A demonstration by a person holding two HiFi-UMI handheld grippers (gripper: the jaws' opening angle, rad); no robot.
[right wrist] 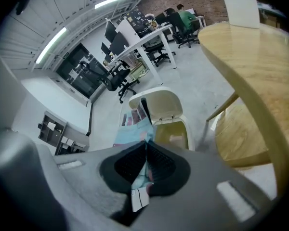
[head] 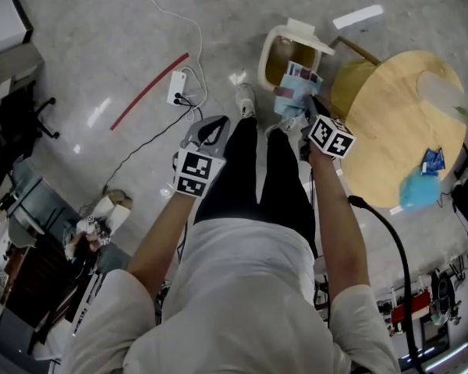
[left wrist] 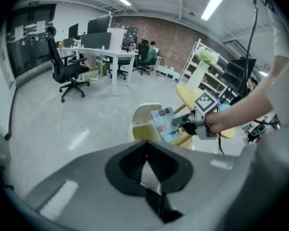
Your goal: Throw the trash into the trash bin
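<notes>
Head view: packet [head: 296,90] in right gripper [head: 303,120] over trash bin [head: 264,61] rim, beside table [head: 405,119]

trash bin [head: 265,53]: cream body, whitish lid. trash [head: 296,92]: light blue wrapper with red and white printed panels. left hand-held gripper [left wrist: 145,150] and right hand-held gripper [right wrist: 145,148]: grey shells, black jaw pads, marker cubes patterned in black-and-white squares. tabletop [head: 398,115]: pale wood grain. floor [head: 86,37]: grey, speckled, with a red strip [head: 150,90].
</notes>
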